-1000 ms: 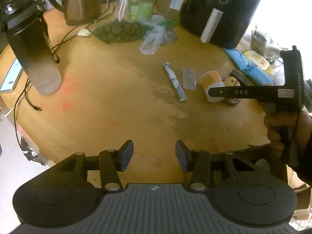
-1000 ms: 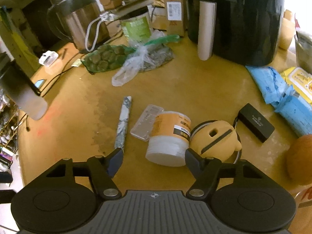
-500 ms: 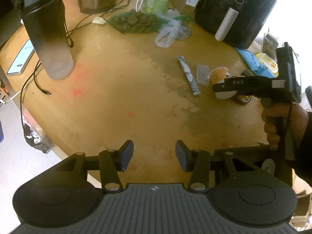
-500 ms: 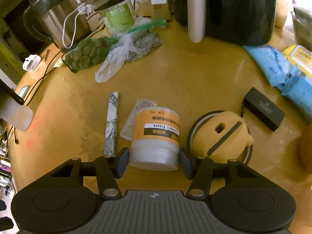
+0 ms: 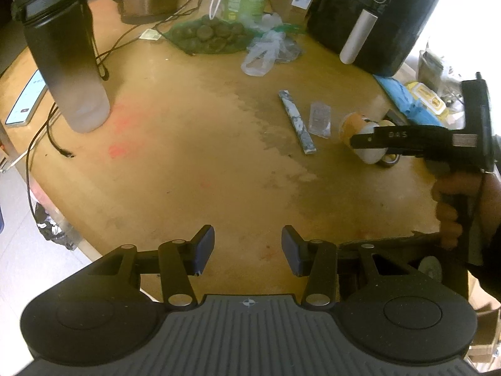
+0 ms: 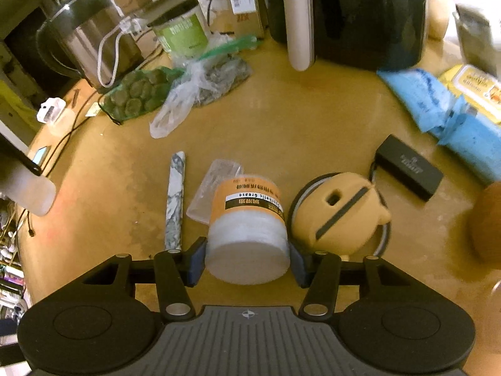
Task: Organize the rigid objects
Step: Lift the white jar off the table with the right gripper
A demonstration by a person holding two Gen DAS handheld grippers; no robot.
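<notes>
Closing its jaws around the orange-labelled white plastic grease jar (image 6: 249,225), the right gripper (image 6: 247,258) has the jar's white lid end squarely between its dark blue pads (image 6: 197,260), which sit right against its sides. The jar lies on its side on the worn yellow-brown wooden table (image 6: 297,119), its label text upside down from where the gripper looks. Just to its left lies a small clear plastic packet (image 6: 216,188), partly tucked behind the jar, and beyond that a slim grey-and-white marbled stick (image 6: 175,200). On the jar's right sits a tan rounded plastic piece with a dark slot (image 6: 339,214), resting on a ring. A small black rectangular box (image 6: 408,167) lies further right, near a crumpled blue packet (image 6: 438,106).

From the other side, a person's hand (image 5: 454,200) grips the right tool's handle, and the jar (image 5: 357,131) shows partly behind its black finger.

The left gripper (image 5: 248,250) hangs over the near edge of the table with its jaws partway apart and nothing between them. A tall black-to-frosted drinking bottle (image 5: 67,53) stands at the far left, and a black air fryer (image 5: 375,22) stands at the back.
</notes>
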